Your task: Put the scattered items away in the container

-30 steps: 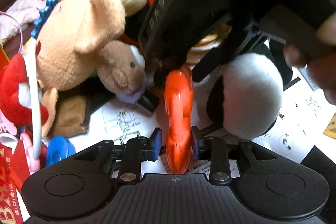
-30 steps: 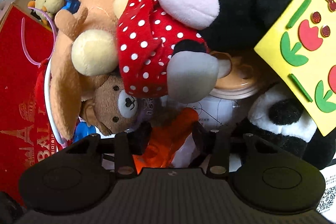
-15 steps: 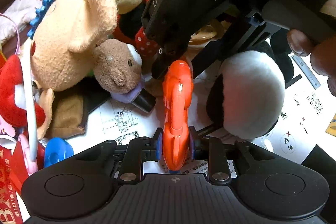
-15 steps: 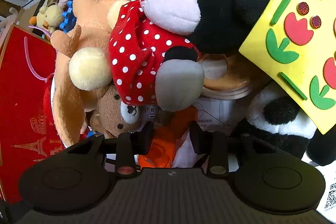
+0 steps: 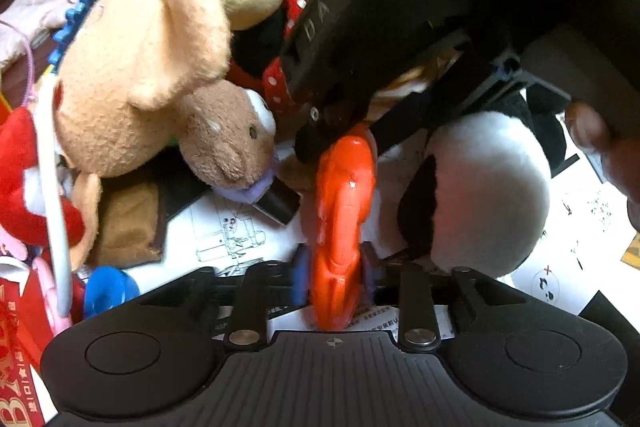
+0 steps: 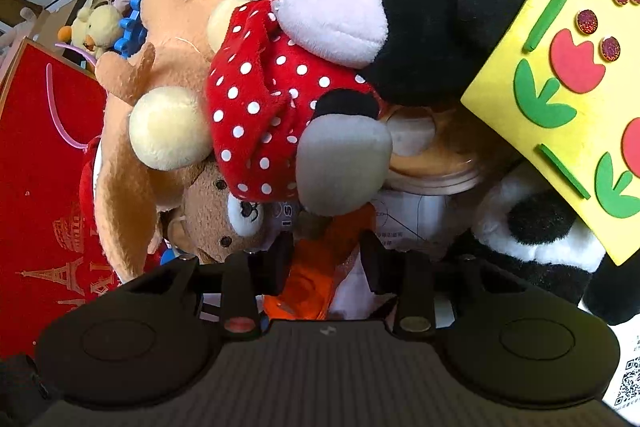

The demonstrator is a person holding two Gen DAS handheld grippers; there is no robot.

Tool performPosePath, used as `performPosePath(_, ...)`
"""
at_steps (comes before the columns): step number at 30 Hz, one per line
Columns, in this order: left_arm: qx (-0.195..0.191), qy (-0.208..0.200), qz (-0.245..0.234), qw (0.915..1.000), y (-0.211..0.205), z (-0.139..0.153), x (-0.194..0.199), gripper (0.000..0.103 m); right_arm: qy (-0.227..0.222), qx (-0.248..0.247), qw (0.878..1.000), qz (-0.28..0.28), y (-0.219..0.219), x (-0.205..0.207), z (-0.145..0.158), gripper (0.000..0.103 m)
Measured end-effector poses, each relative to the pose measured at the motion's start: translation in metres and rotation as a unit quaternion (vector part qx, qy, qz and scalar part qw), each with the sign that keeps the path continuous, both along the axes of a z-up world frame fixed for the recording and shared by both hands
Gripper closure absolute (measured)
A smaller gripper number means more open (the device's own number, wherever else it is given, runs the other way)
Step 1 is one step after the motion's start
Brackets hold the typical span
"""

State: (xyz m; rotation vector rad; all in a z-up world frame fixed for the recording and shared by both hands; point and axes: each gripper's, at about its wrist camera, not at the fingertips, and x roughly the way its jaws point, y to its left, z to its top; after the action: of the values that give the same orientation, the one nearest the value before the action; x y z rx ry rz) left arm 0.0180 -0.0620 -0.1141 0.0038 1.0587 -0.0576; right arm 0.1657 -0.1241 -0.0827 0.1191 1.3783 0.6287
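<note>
Left wrist view: left gripper (image 5: 335, 273) clamped on an orange plastic toy (image 5: 342, 227), blue pads pressed to both its sides after closing in on it. Toy standing on end, upper tip touching the black body of the right gripper (image 5: 400, 39) above. Printed instruction sheets (image 5: 228, 235) underneath. Just right, a black-and-white panda plush (image 5: 488, 187). To the left, a tan plush (image 5: 136, 79) lying over a small brown bear plush (image 5: 224, 143); a blue ring (image 5: 108, 293) low at left. A thumb (image 5: 588, 125) at the right edge.

Right wrist view: right gripper (image 6: 326, 263) with jaws narrowed but partly apart, the orange plastic toy (image 6: 320, 267) between them; left pad close against it, contact with the right pad impossible to tell. Above, a mouse plush in a red polka-dot dress (image 6: 280, 99), grey shoe hanging over the toy. Behind, a jar with an orange lid (image 6: 436, 159). At right, a yellow foam box with tulips (image 6: 560, 87) over the panda plush (image 6: 532, 227). At left, a red gift bag (image 6: 36, 167) beside the tan plush (image 6: 176, 39).
</note>
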Motion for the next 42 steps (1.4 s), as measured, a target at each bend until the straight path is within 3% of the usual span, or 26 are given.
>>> performPosePath(10, 0.011, -0.013, 0.001, 0.9999, -0.004, 0.008, -0.009, 0.082, 0.016, 0.022, 0.999, -0.026, -0.005, 0.005, 0.001, 0.064)
performPosePath(19, -0.026, -0.009, 0.010, 0.9996, 0.004, 0.020, -0.017, 0.080, 0.010, 0.026, 0.999, -0.022, -0.003, 0.001, 0.002, 0.064)
performPosePath(22, -0.039, -0.014, 0.012, 0.9991, 0.004, 0.026, -0.019, 0.066, -0.003, 0.010, 1.000, -0.013, -0.001, -0.002, 0.002, 0.069)
performPosePath(29, -0.022, -0.008, 0.003, 0.9997, -0.003, 0.024, -0.021, 0.059, 0.002, 0.019, 1.000, -0.020, -0.004, -0.003, 0.000, 0.071)
performPosePath(31, -0.019, -0.004, 0.002, 0.9998, -0.006, 0.021, -0.021, 0.064, 0.005, 0.021, 1.000, -0.023, -0.004, -0.002, -0.001, 0.072)
performPosePath(32, -0.016, -0.003, 0.001, 0.9999, -0.008, 0.020, -0.021, 0.077, 0.006, 0.021, 0.999, -0.025, -0.004, -0.001, -0.002, 0.072)
performPosePath(42, 0.009, -0.007, -0.004, 0.9999, -0.015, 0.024, -0.031, 0.080, 0.011, 0.032, 0.999, -0.040, -0.006, 0.001, -0.002, 0.073)
